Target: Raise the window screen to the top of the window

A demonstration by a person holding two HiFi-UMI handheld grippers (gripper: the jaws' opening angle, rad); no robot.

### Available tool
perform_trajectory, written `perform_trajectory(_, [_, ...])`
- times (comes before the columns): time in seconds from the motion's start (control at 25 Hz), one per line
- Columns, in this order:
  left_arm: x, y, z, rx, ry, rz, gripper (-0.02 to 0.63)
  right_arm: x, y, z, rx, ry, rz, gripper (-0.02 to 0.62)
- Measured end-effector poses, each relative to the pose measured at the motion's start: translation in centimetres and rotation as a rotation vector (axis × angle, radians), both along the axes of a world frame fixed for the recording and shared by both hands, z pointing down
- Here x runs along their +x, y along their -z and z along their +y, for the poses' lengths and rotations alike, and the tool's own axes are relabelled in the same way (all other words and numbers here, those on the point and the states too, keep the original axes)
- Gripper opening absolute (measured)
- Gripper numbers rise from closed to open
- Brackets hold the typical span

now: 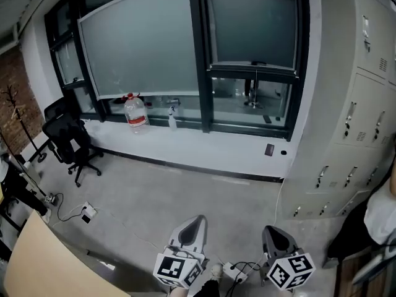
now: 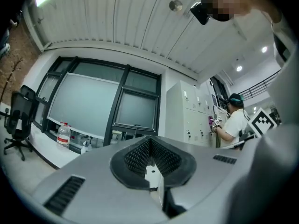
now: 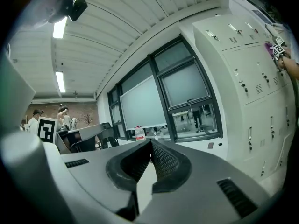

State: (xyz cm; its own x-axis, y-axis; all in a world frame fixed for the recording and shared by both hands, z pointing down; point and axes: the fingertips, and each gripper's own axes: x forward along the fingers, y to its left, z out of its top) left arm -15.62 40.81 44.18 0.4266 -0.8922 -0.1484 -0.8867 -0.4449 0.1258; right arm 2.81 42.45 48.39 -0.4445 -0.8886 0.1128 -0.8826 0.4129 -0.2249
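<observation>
Office window wall (image 1: 197, 54) faced from well back — found pale grey translucent window screen (image 1: 139, 39) upper centre, lowered. Held grey plastic left gripper (image 1: 197, 221) and right gripper (image 1: 272, 231) bottom centre, clenched empty — presumably nothing reachable yet.

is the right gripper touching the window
No, the right gripper hangs shut and empty above the floor, well short of the window.

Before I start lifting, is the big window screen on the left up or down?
Mostly down. The window screen covers nearly the whole window; its bottom edge sits near the top of the water bottle.
</observation>
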Motion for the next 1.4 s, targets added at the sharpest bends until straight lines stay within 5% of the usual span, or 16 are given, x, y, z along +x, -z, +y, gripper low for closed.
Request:
perform_trajectory(0.24, [-3.3, 2.6, -13.4, 0.035, 0.01, 0.065, 0.003, -1.9, 2.8, -11.8, 0.073, 0.0, 0.046, 0.005])
perform_trajectory(0.56, [-2.4, 0.8, -25.3, -0.052, 0.005, 0.062, 0.003, -0.3, 0.9, -24.1, -0.002, -0.014, 0.063, 0.005])
perform_trajectory(1.04, [8.8, 6.4, -50.8, 0.115, -0.077, 0.016, 0.003, 7.0, 6.6, -51.3, 0.182, 0.088, 0.065, 0.005])
perform_trajectory(1.4, [12.0, 5.9, -63.9, 0.078, -0.094, -0.011, 0.003, 12.7, 6.8, -62.0, 0.173, -0.046, 0.143, 0.005])
